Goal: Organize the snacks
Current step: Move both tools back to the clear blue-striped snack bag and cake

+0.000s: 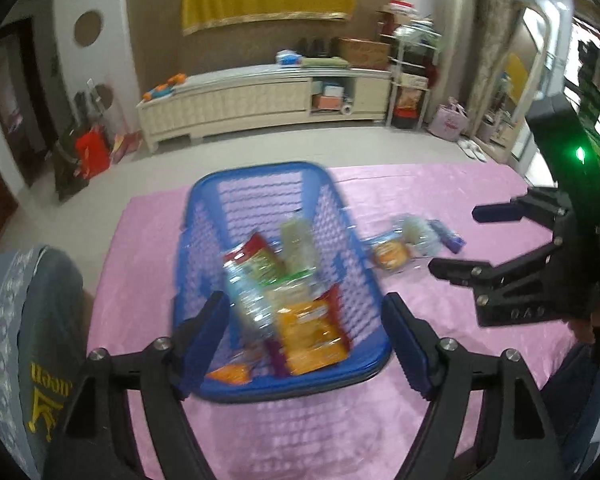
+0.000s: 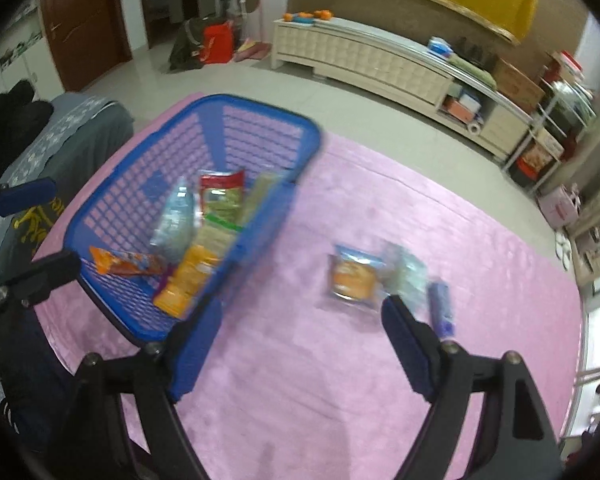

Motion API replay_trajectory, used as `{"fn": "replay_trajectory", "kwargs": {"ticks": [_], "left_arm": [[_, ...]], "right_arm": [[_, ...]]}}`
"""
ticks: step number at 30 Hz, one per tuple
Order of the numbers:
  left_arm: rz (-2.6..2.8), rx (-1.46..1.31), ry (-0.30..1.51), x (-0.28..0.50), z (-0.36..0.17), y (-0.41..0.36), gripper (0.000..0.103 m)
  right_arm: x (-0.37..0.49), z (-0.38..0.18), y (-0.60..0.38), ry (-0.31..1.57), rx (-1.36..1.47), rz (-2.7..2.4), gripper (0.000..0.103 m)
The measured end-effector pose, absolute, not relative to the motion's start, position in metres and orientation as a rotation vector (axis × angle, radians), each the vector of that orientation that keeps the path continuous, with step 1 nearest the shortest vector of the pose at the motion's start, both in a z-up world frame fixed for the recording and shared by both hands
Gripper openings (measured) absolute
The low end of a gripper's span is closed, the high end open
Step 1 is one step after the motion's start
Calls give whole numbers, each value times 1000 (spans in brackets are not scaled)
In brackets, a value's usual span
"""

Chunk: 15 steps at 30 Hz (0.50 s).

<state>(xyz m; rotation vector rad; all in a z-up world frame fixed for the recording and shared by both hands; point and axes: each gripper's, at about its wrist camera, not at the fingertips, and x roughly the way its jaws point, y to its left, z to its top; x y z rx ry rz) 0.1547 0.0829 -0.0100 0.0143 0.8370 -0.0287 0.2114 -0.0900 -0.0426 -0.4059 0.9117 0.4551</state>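
A blue mesh basket [image 1: 260, 176] stands on the pink cloth and holds several snack packets, among them a red-and-green one [image 1: 256, 256] and a yellow-orange one [image 1: 308, 332]. My left gripper [image 1: 302, 312] hovers open over the basket's near end with nothing between its fingers. Right of the basket [image 2: 260, 108] lie an orange packet [image 2: 352, 278], a clear packet [image 2: 404, 272] and a small purple-blue packet [image 2: 442, 308]. My right gripper [image 2: 300, 310] hangs open and empty above the cloth, just short of these three. In the left wrist view the right gripper [image 1: 458, 240] shows beside them.
The pink cloth [image 2: 340, 380] covers the table, with bare cloth in front of the loose packets. A person's grey shirt [image 1: 32, 320] is at the table's left edge. Beyond the table are tiled floor and a long cream cabinet [image 1: 240, 104].
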Motion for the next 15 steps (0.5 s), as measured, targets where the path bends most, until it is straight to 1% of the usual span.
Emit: {"fn": "replay_trajectory", "kwargs": {"ticks": [8,15], "left_arm": [[-100,62,836,191,-2,21,76],[-103,69,879,228,-11,-12,77]], "right_arm": [[227,-28,-163,914,-385,361,85],[245,-40,-206,946,-336,333,85]]}}
